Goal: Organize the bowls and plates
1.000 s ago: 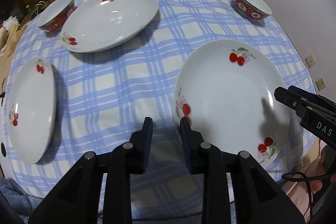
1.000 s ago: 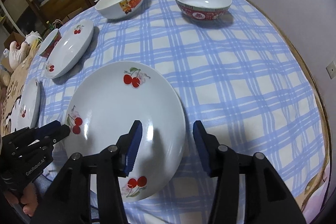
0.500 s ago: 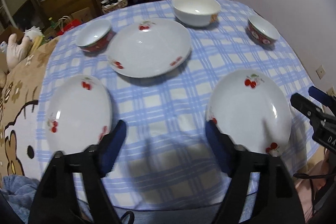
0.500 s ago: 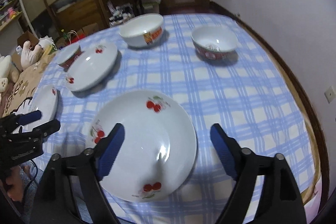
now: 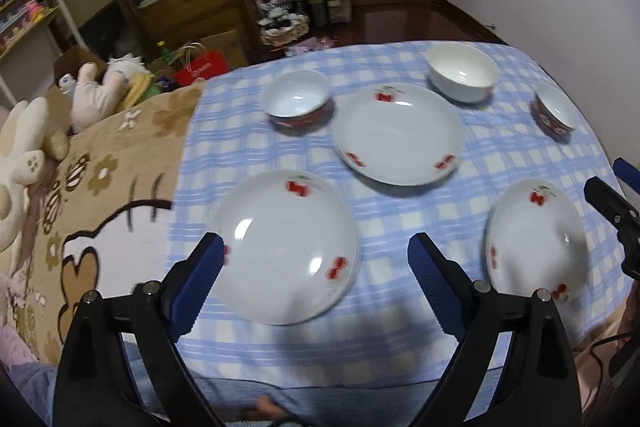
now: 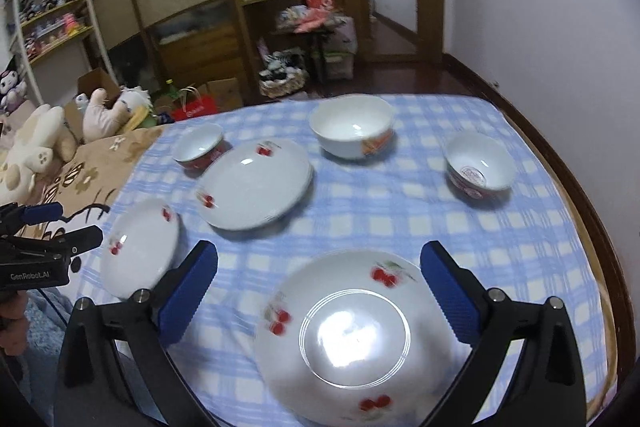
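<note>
Three white cherry-print plates lie on the blue checked tablecloth [image 5: 400, 219]: a near-left plate [image 5: 284, 247], a middle plate [image 5: 400, 135] and a near-right plate [image 5: 536, 239]. Behind them stand a small red bowl [image 5: 298, 103], a large white bowl [image 5: 462, 73] and another red bowl [image 5: 554, 111]. My left gripper [image 5: 314, 241] hangs above the near-left plate, its jaws opening with nothing gripped. Over the near-right plate [image 6: 352, 331] my right gripper [image 6: 319, 251] is also opening, with nothing held. Each gripper shows at the other view's edge: the right gripper [image 5: 604, 173] and the left gripper [image 6: 80, 221].
A brown cartoon-print blanket [image 5: 100, 195] covers the table's left side, with plush toys [image 5: 100, 91] beyond it. Wooden shelves [image 6: 248, 7] and clutter fill the room behind. A white wall [image 6: 540, 7] runs close along the table's right edge.
Both grippers rose and drew back from the table while their jaws spread wide. The left view swung from the near-right plate to the near-left one. More of the room shows.
</note>
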`<action>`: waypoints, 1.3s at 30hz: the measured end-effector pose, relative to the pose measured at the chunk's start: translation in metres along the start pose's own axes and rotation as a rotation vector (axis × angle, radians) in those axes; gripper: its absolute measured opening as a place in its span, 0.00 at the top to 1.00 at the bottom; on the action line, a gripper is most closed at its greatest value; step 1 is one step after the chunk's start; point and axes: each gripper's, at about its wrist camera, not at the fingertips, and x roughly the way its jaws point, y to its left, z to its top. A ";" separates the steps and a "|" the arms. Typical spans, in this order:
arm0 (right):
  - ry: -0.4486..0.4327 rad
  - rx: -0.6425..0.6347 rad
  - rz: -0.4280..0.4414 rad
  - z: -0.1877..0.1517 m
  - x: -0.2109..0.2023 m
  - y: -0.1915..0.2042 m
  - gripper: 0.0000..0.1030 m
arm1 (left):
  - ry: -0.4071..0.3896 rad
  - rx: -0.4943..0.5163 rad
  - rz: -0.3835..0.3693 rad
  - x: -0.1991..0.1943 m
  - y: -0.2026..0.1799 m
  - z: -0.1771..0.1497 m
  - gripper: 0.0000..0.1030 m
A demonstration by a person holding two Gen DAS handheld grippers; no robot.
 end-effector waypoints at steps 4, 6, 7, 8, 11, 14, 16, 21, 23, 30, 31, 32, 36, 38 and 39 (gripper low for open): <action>-0.011 -0.021 0.035 0.013 0.008 0.028 0.00 | 0.005 -0.040 0.018 -0.001 0.030 0.003 0.11; -0.013 -0.031 0.054 0.018 0.013 0.042 0.00 | 0.013 -0.065 0.024 0.002 0.045 0.004 0.11; -0.012 -0.037 0.062 0.021 0.016 0.049 0.00 | 0.015 -0.072 0.029 0.004 0.051 0.004 0.11; -0.012 -0.040 0.068 0.022 0.018 0.053 0.00 | 0.020 -0.083 0.037 0.007 0.059 0.005 0.11; -0.005 -0.056 0.088 0.027 0.029 0.072 0.00 | 0.038 -0.114 0.040 0.017 0.077 0.005 0.11; 0.006 -0.071 0.106 0.029 0.042 0.091 0.00 | 0.056 -0.138 0.042 0.030 0.090 0.003 0.11; 0.018 -0.076 0.117 0.029 0.052 0.102 0.00 | 0.061 -0.147 0.044 0.038 0.095 0.001 0.11; 0.054 -0.086 0.128 0.027 0.076 0.120 0.00 | 0.101 -0.180 0.020 0.060 0.106 -0.004 0.11; 0.065 -0.097 0.127 0.026 0.084 0.126 0.00 | 0.117 -0.186 0.013 0.069 0.109 -0.004 0.11; 0.119 -0.113 0.120 0.020 0.116 0.143 0.00 | 0.194 -0.228 -0.013 0.100 0.122 -0.008 0.11; 0.125 -0.115 0.121 0.019 0.120 0.145 0.00 | 0.203 -0.234 -0.013 0.104 0.123 -0.008 0.11; 0.132 -0.117 0.120 0.019 0.125 0.147 0.00 | 0.213 -0.235 -0.013 0.108 0.124 -0.009 0.11; 0.168 -0.120 0.122 0.013 0.141 0.153 0.00 | 0.252 -0.229 -0.012 0.121 0.125 -0.011 0.11; 0.182 -0.124 0.121 0.011 0.148 0.156 0.00 | 0.276 -0.229 -0.010 0.128 0.125 -0.012 0.11; 0.193 -0.128 0.120 0.010 0.152 0.157 0.00 | 0.287 -0.230 -0.008 0.131 0.125 -0.013 0.11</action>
